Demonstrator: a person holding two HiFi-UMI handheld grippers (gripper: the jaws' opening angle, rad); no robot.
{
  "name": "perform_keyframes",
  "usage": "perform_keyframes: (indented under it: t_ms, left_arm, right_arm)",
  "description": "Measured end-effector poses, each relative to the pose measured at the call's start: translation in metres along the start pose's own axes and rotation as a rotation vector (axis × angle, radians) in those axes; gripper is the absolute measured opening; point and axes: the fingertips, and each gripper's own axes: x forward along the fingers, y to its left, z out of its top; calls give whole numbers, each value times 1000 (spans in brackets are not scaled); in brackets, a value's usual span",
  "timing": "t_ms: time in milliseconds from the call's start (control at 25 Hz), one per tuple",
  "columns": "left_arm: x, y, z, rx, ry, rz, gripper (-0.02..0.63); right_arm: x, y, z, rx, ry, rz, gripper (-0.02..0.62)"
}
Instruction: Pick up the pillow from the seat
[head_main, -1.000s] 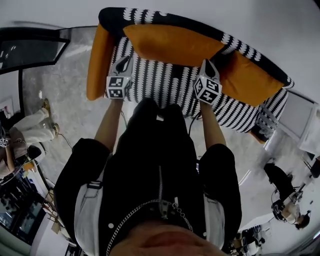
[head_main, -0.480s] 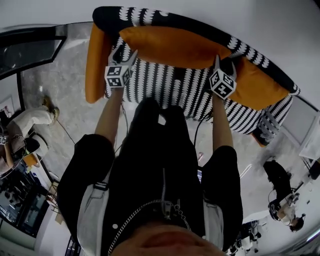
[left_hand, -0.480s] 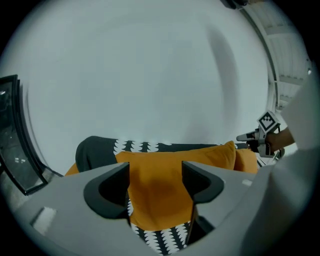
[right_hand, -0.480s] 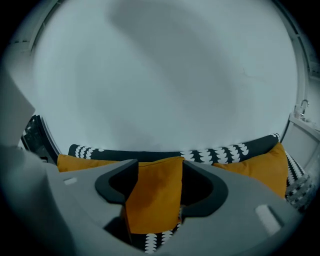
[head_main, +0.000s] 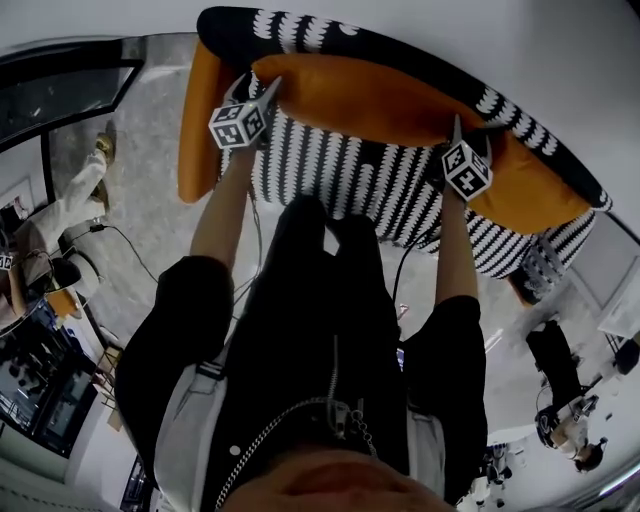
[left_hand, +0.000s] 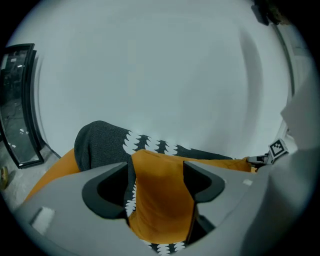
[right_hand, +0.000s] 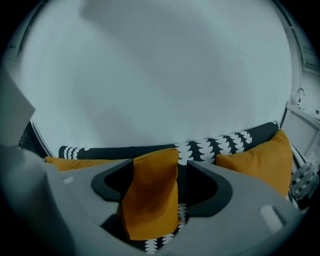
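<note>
A long orange pillow (head_main: 370, 95) leans against the backrest of a black-and-white patterned sofa (head_main: 340, 175). My left gripper (head_main: 260, 90) is at the pillow's left end and my right gripper (head_main: 470, 132) at its right end. In the left gripper view the jaws (left_hand: 157, 170) are opening and straddle the pillow's end (left_hand: 160, 205), which fills most of the gap. In the right gripper view the jaws (right_hand: 160, 167) are also opening around the other end (right_hand: 150, 200). A strip of sofa back shows between the fabric and the right-hand jaw.
Another orange cushion (head_main: 530, 190) lies at the sofa's right end, and an orange side cushion (head_main: 198, 120) stands at its left. A white wall rises behind the sofa. A cable (head_main: 120, 240) runs over the grey floor at left, near a seated person (head_main: 60, 215).
Both grippers have moved forward from the seat's front up to the two ends of the pillow. Their jaws have gone from shut to wide apart around it.
</note>
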Motion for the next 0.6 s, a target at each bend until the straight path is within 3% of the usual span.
perform_keyframes:
  t_ms: [160, 240, 360, 600]
  left_arm:
    - [8, 8, 8, -20, 5, -23, 314]
    - [12, 11, 3, -36, 22, -32, 252]
    - [11, 8, -5, -38, 37, -41, 76]
    - [-3, -4, -12, 50, 37, -55, 21]
  right_arm:
    - [9, 11, -2, -10, 31, 18, 300]
    - [12, 17, -5, -25, 48, 37, 241]
    - [13, 19, -9, -58, 72, 56, 195]
    - [-3, 14, -19, -106, 64, 57, 75]
